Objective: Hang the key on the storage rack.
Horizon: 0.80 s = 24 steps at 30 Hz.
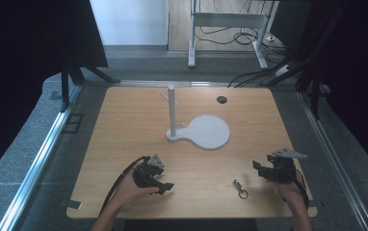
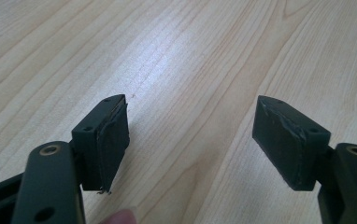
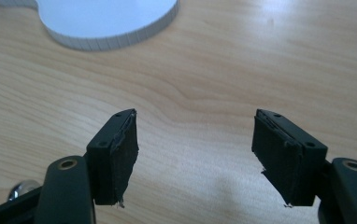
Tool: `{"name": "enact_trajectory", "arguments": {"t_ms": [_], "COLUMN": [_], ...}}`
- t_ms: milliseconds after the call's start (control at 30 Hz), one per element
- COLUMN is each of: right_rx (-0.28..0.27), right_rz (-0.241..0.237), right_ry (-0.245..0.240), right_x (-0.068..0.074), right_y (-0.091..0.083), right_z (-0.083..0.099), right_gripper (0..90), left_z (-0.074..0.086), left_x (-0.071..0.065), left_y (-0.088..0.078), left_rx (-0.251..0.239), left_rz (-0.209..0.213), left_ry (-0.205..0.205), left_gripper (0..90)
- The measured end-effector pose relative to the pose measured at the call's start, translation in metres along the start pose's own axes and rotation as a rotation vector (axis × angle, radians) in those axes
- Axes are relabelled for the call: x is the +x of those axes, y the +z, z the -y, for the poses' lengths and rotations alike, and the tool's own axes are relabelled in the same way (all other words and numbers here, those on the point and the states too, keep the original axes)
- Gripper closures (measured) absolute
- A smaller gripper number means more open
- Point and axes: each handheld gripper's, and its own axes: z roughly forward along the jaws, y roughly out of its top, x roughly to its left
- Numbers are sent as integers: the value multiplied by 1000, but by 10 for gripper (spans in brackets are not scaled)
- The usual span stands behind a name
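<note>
A white stand [image 1: 172, 111] with short side pegs rises from a white base [image 1: 206, 131] near the table's middle; the base's rounded edge [image 3: 106, 23] shows at the top of the right gripper view. A small metal clip [image 1: 240, 188] lies near the front edge, and a bit of it [image 3: 23, 188] peeks at the lower left of the right gripper view. My left gripper [image 1: 166, 186] rests low at the front left, open [image 2: 190, 140], with bare wood between its pads. My right gripper [image 1: 258, 167] sits at the front right, open [image 3: 195, 154], just right of the clip, nothing between its pads.
A wooden table [image 1: 124, 144] with a dark cable hole [image 1: 221, 99] at the back right. Metal rails [image 1: 42, 154] run along both sides. Black curtains flank the scene, and a desk frame [image 1: 230, 29] with cables stands beyond the table.
</note>
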Motion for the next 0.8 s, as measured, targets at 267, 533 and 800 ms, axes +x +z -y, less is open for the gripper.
{"name": "enact_trajectory", "arguments": {"t_ms": [267,533,800], "right_rx": [-14,-4,31], "right_rz": [14,12,20], "right_ry": [-1,-4,-38], "right_x": [-3,-4,4], "right_y": [-9,-13,-7], "right_z": [1,1,3], "right_gripper": [355,363,365], "left_z": [0,0,-2], "left_x": [0,-2,-4], "left_y": [-3,0,1], "left_rx": [-24,-19,-6], "left_rz": [-20,2,20], "left_ry": [-12,-5,14], "left_gripper": [276,274,274]}}
